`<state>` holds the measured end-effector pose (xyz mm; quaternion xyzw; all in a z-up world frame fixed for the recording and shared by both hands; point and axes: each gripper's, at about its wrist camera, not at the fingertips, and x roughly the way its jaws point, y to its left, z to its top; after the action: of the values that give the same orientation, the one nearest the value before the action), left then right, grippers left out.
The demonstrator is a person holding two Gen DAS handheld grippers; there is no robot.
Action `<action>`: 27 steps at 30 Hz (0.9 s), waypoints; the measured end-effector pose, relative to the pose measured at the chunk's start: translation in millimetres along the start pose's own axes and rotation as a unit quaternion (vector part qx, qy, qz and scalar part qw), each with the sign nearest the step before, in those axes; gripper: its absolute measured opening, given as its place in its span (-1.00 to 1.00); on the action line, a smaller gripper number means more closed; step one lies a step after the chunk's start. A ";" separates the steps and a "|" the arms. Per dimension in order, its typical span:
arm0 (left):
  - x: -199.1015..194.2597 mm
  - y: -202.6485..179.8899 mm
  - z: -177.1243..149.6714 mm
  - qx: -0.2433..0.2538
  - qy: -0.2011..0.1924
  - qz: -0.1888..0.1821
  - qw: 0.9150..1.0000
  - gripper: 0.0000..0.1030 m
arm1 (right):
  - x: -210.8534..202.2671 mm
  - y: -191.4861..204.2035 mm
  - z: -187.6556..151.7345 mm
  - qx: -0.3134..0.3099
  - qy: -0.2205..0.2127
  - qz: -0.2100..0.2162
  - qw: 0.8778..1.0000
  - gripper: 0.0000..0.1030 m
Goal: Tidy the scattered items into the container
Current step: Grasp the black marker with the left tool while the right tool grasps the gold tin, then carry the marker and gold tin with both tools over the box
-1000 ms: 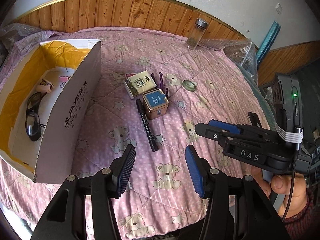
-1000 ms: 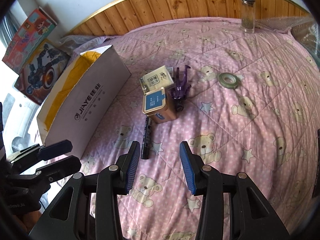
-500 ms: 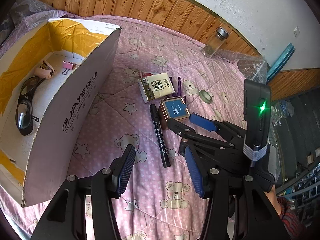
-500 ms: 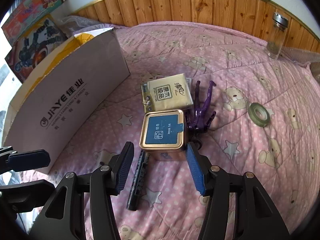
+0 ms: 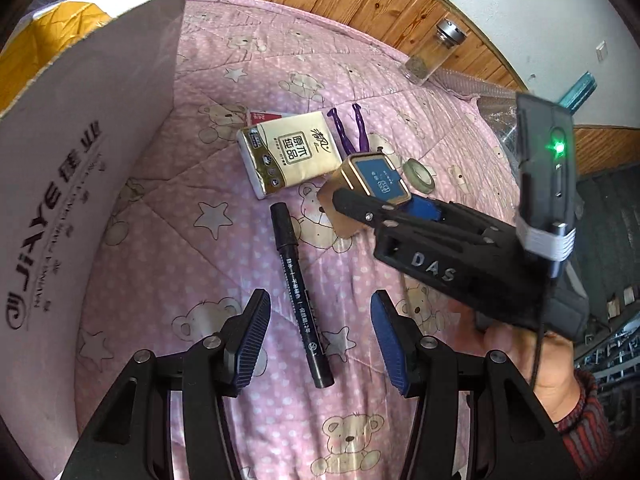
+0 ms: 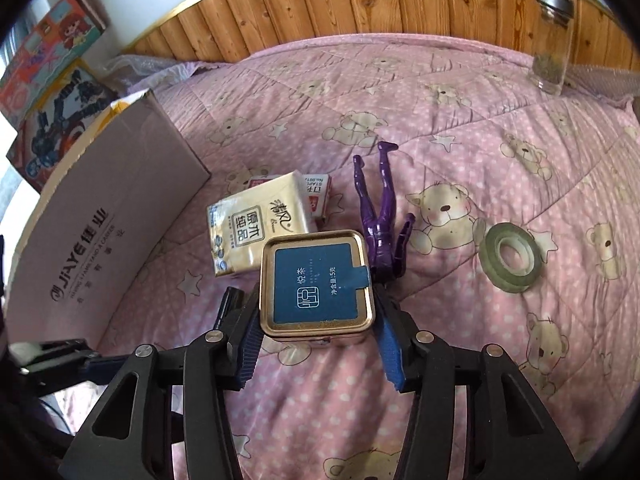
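The right gripper (image 6: 318,340) straddles the small gold tea tin (image 6: 318,286), a blue pad on each side of it, the tin sitting on the pink bear quilt (image 6: 480,152). Are the pads biting yet? Cannot tell — they look close against the walls, but contact isn't clear. The left gripper (image 5: 320,332) hovers with fingers spread wide over the black marker (image 5: 298,290), holding nothing. So the step, by my read, is picking up the tin. Next: a firm squeeze, a straight lift clear of the purple figurine (image 6: 380,216) and tissue pack (image 6: 256,226) just beside it, then a swing left to the cardboard box (image 6: 104,232).
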<state>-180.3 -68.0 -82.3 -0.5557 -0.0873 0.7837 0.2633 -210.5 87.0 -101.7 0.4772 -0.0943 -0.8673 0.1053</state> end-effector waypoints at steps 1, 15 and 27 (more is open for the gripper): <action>6.8 -1.8 1.0 0.002 0.004 0.000 1.000 0.04 | -1.9 -7.0 0.9 0.013 0.001 0.008 1.000 0.01; 36.2 5.9 -6.3 0.028 -0.032 0.054 0.998 -0.73 | -15.7 -46.1 -11.5 0.088 -0.012 0.059 0.994 0.01; 8.1 -10.9 -7.1 0.040 -0.050 0.038 0.997 -0.73 | -43.5 -36.2 -28.2 0.105 -0.020 0.052 0.993 0.01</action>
<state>-172.3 -55.8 -86.9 -0.5082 -0.0476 0.8228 0.2502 -167.2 131.9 -91.0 0.4626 -0.2114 -0.8554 0.0976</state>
